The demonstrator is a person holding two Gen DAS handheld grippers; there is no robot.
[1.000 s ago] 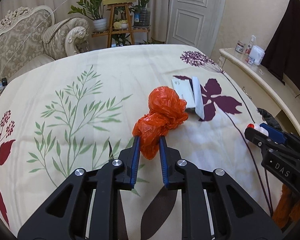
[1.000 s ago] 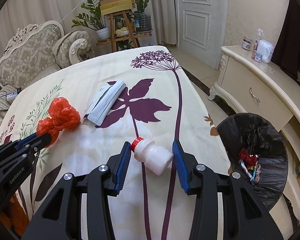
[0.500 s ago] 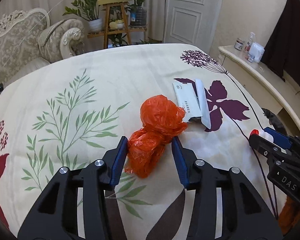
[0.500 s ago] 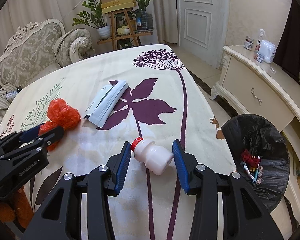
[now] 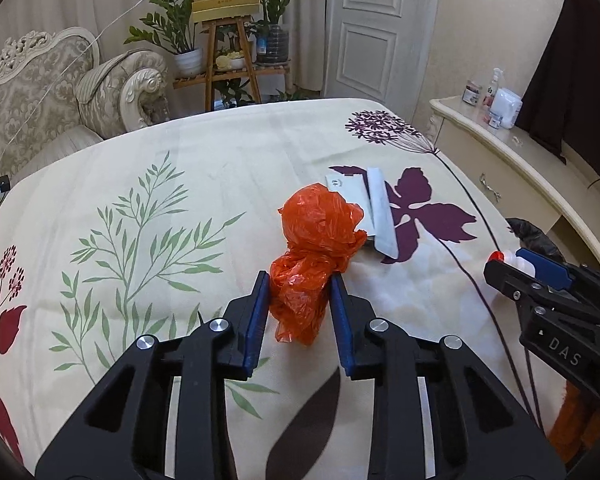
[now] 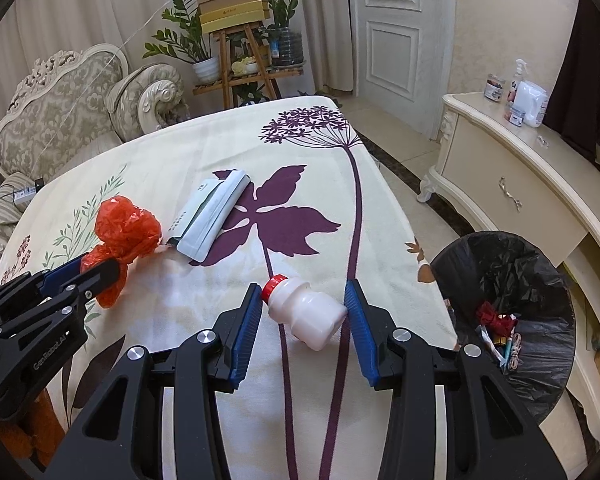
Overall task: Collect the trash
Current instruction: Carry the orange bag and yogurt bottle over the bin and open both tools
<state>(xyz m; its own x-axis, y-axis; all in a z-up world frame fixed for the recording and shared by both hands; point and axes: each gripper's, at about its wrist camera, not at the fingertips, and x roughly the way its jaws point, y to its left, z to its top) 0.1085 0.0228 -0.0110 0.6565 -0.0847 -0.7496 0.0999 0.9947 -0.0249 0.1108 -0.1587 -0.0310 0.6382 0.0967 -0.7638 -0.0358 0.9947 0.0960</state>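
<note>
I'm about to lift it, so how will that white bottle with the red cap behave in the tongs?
The white bottle lies on its side, so it may roll if nudged. Its smooth rounded plastic could slip between the right tongs. It looks small and probably light.

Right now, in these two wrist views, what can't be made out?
- Pouch: near end hidden behind the orange bag in the left view; its print is too small in either view.
- Bottle: left view shows only its cap end; the right gripper covers the rest.
- Bin: contents too small to name; bottom is out of sight.
- Left gripper: grip on the bag can't be confirmed.
</note>
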